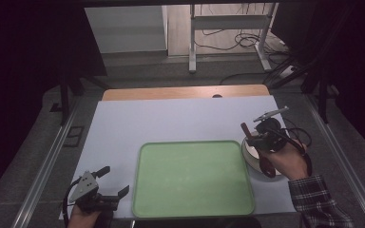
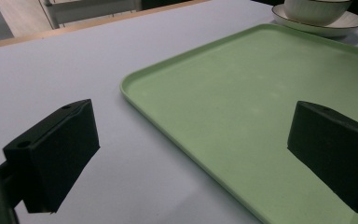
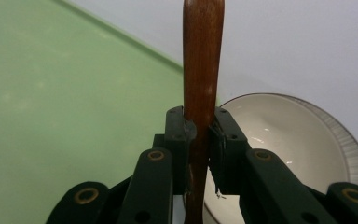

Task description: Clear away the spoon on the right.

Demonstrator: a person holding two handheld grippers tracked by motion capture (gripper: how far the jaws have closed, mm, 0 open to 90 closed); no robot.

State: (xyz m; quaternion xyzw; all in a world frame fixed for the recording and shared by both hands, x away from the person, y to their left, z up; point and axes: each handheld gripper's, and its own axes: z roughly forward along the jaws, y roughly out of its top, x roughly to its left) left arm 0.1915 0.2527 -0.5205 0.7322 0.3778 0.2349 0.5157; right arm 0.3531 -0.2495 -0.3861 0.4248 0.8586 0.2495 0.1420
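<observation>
At the left, the left tongs point(image 1: 108, 186) rest low on the bench point(image 1: 180, 118), jaws wide apart with nothing between them, just beside the near left corner of the tray point(image 1: 145, 190). In the left gripper view the same black, blocky jaws frame the tray's point(image 2: 177, 84) raised rim.

The tray sits in the middle: a pale green rounded rectangle, matt and plastic-looking, bare inside. The bench is covered by a smooth, light grey-white sheet, with a strip of wood showing at its far edge.

At the right, the right tongs point(image 1: 259, 137) are clamped on a wooden utensil handle point(image 3: 201, 70), a slim, dark brown, polished shaft that runs up between the jaws in the right gripper view; its working end is hidden, so spoon or spatula cannot be told. It is held above a glossy cream bowl point(image 3: 279, 135) that stands on a matching saucer point(image 2: 321, 29), right of the tray and just beside its right edge.

The step in hand looks like carrying the utensil from the bowl toward the tray. The next move probably calls for swinging it left over the rim, lowering it flat onto the green surface, then letting the jaws part.
</observation>
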